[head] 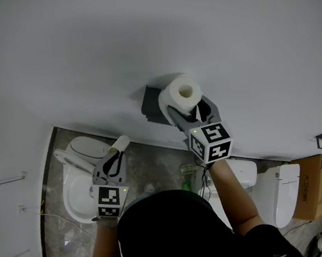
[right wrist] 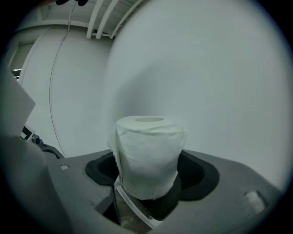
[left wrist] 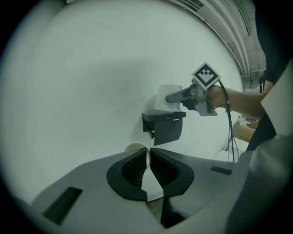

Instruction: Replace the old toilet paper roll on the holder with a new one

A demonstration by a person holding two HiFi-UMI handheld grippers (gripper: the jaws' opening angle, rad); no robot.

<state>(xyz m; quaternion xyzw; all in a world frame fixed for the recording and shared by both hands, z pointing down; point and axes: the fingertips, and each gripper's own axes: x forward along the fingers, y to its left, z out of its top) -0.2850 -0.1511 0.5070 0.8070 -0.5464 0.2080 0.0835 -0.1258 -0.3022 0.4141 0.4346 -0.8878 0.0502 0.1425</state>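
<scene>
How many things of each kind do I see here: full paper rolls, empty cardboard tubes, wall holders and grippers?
Full paper roll: 1
Empty cardboard tube: 1
Black wall holder: 1
Grippers: 2, left gripper and right gripper
Total: 5

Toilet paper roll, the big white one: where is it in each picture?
Head view: toilet paper roll at the upper middle, in the right gripper's jaws, beside the black holder.
Left gripper view: roll right of the middle, partly behind the right gripper, just above the holder.
Right gripper view: roll dead centre, between the jaws.
Shared landmark: the white wall behind it; the holder shows only in the first two.
</scene>
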